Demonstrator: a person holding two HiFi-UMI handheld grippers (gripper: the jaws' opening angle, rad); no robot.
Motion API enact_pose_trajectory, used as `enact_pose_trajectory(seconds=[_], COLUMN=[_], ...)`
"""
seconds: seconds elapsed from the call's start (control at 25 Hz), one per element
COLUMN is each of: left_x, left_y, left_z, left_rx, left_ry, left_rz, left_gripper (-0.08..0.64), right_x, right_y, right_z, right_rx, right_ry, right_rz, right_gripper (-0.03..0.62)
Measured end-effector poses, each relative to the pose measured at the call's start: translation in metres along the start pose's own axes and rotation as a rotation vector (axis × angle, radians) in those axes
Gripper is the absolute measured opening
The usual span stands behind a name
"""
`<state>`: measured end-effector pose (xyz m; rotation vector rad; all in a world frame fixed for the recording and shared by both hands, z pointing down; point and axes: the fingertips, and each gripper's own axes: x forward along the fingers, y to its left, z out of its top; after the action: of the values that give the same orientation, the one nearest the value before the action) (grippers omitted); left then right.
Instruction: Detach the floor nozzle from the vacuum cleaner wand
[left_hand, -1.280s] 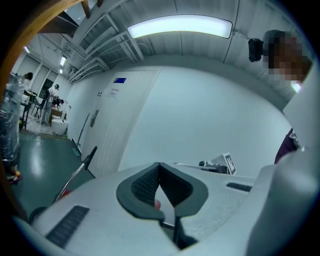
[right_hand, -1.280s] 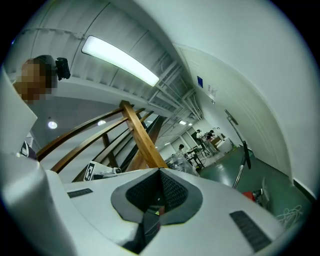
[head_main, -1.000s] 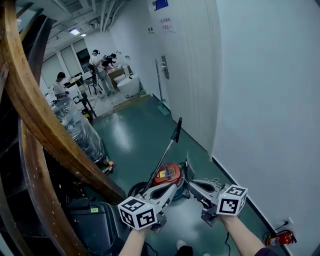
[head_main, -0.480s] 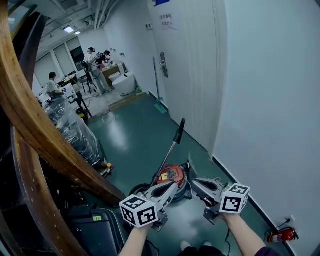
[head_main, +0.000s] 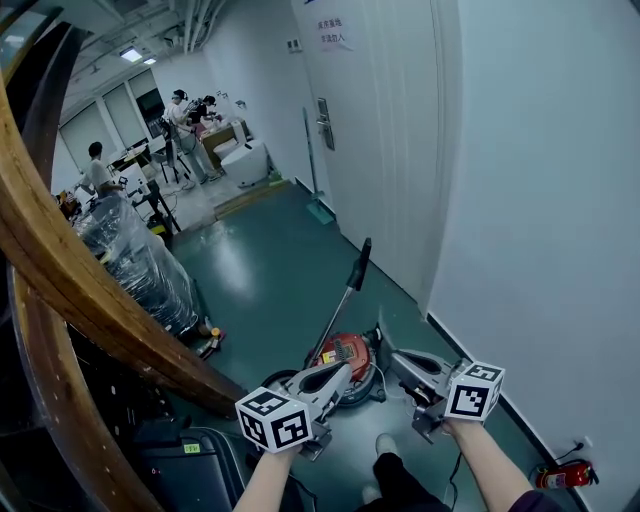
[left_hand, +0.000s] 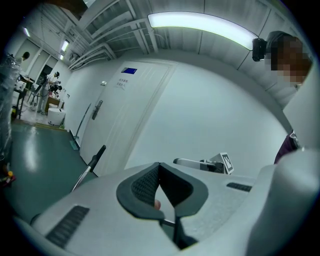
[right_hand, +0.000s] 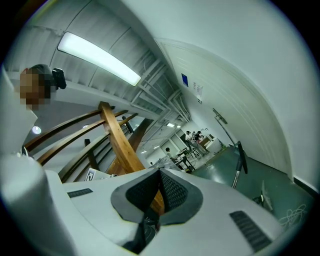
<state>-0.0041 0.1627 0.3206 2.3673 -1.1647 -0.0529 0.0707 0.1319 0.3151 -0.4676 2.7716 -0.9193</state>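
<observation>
Your left tool (head_main: 338, 373) and right tool (head_main: 393, 358) are both closed and empty, not yet at the vacuum cleaner (head_main: 341, 352), so you need to reach its wand (head_main: 347, 292) next.

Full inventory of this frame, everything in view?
vacuum cleaner: 1, red canister, floor, lower centre
wand: 1, silver, black handle, rising from canister
fire extinguisher: 1, red, floor by right wall
mop or broom: 1, green head, leaning beside door
door: 1, white, right wall
wooden rails: several, brown, curving at left
plastic-wrapped stack: 1, clear, left floor
people: 3, far end of hall
left gripper: 1, grey, shut, empty
right gripper: 1, grey, shut, empty
</observation>
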Motion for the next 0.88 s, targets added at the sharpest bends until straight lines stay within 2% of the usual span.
enact_pose_trajectory(seconds=[0.56, 0.88], left_x=[0.087, 0.119], left_y=[0.101, 0.134], left_z=[0.042, 0.061], left_rx=[-0.027, -0.042], left_ry=[0.036, 0.043], left_rz=[0.033, 0.053], left_gripper=[0.003, 0.003], right_x=[0.075, 0.100], right_y=[-0.113, -0.154], right_z=[0.044, 0.059], right_rx=[0.055, 0.097], right_ry=[0.031, 0.043], right_rz=[0.007, 0.009], right_gripper=[0.017, 0.017])
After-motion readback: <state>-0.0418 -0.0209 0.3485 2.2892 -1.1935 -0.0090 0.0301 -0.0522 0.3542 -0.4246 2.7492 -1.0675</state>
